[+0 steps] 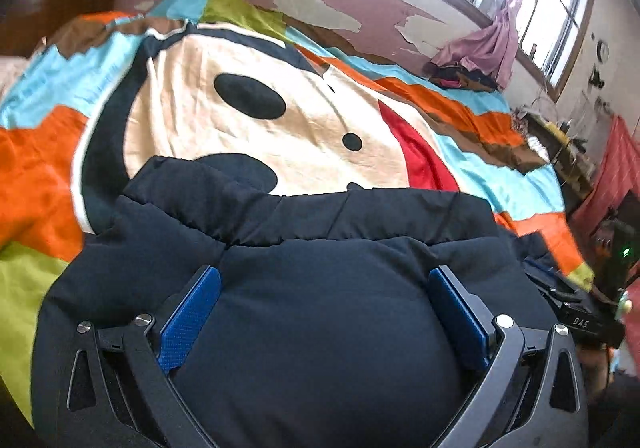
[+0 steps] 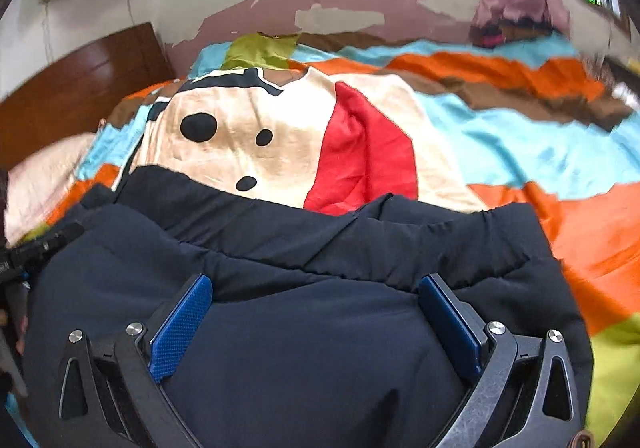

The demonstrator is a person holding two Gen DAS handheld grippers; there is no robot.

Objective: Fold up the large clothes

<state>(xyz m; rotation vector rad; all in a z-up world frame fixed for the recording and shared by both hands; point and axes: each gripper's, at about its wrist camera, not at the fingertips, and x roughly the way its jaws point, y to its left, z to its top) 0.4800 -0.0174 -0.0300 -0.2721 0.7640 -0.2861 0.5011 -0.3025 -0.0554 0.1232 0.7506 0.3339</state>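
A dark navy padded jacket (image 1: 320,328) lies folded on the bed and fills the lower half of both views, also in the right wrist view (image 2: 304,348). My left gripper (image 1: 324,288) is open, its blue pads (image 1: 188,322) spread wide over the puffy top layer. My right gripper (image 2: 316,292) is open too, its blue pads (image 2: 180,332) apart over the same jacket. Neither gripper pinches fabric. The right gripper's body (image 1: 580,324) shows at the right edge of the left wrist view.
The jacket rests on a colourful bedspread (image 1: 248,115) with a cartoon face, also in the right wrist view (image 2: 520,151). A wooden headboard (image 2: 80,79) stands at the left. A pile of clothes (image 1: 472,63) lies at the far side under the window. A pillow (image 2: 36,187) lies left.
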